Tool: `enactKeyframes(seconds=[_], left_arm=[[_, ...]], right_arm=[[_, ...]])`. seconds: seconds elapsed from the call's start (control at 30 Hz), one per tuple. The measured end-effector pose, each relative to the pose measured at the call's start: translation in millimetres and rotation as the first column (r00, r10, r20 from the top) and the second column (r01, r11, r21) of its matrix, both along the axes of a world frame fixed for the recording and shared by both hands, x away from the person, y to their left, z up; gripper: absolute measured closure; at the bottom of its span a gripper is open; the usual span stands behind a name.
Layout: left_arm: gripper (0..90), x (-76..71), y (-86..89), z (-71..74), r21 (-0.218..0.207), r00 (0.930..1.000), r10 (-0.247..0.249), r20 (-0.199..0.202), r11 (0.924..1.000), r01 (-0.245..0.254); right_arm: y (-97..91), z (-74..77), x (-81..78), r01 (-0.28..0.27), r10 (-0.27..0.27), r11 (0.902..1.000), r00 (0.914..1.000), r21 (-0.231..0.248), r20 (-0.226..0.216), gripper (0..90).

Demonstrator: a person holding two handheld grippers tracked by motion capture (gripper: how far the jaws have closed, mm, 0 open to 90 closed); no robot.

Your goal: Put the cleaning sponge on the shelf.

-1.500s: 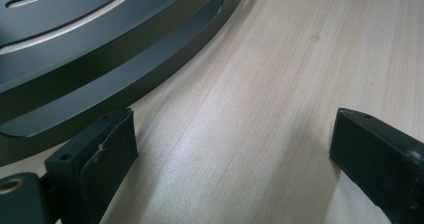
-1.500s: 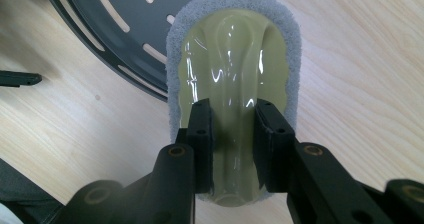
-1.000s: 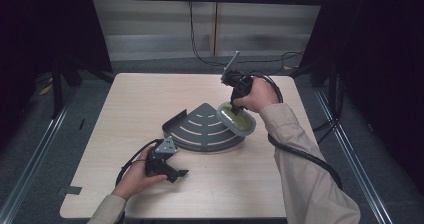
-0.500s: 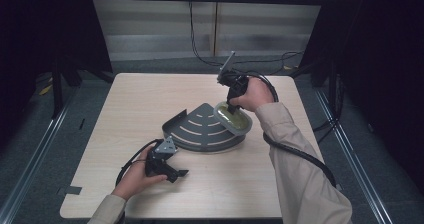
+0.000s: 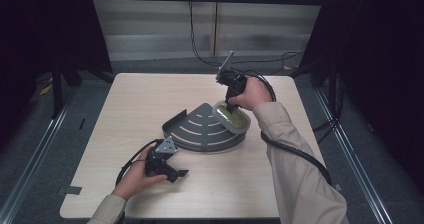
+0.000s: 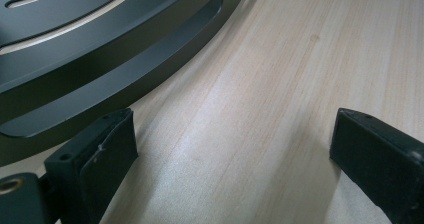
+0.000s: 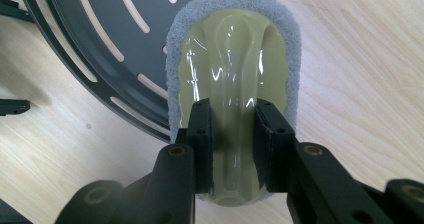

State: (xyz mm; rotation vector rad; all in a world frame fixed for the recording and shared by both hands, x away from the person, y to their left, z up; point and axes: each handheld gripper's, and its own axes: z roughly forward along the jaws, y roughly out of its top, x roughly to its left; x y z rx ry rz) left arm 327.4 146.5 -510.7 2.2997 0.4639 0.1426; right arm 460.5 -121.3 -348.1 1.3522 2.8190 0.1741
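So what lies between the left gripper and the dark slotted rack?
Only bare table: in the left gripper view, light wood runs between the open left gripper and the rack.

Three cameras: one fixed overhead, one riding on each gripper.

My high view looks forward and down on the whole table from my side. My left gripper view sits low, very near the wood, facing the dark slotted shelf. My right gripper view looks steeply down at close range; it shares that shelf and the scrubber with the high view.
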Motion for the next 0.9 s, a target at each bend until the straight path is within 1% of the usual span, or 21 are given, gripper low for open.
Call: enactKeyframes(seconds=[0.63, 0.9], left_arm=[[4.4, 0.2, 0.1, 0.1, 0.001, 1.0000, -0.002, 0.001, 1.0000, 0.002], [4.4, 0.1, 0.0, 0.0, -0.001, 1.0000, -0.001, 0.000, 1.0000, 0.001]], right_arm=[[9.9, -3.7, 7.7, -0.009, 0.009, 0.9999, 0.9999, -0.006, 0.008, 71.8], [14.5, -5.9, 10.6, -0.014, 0.014, 0.9999, 0.9999, -0.001, 0.008, 71.8]])
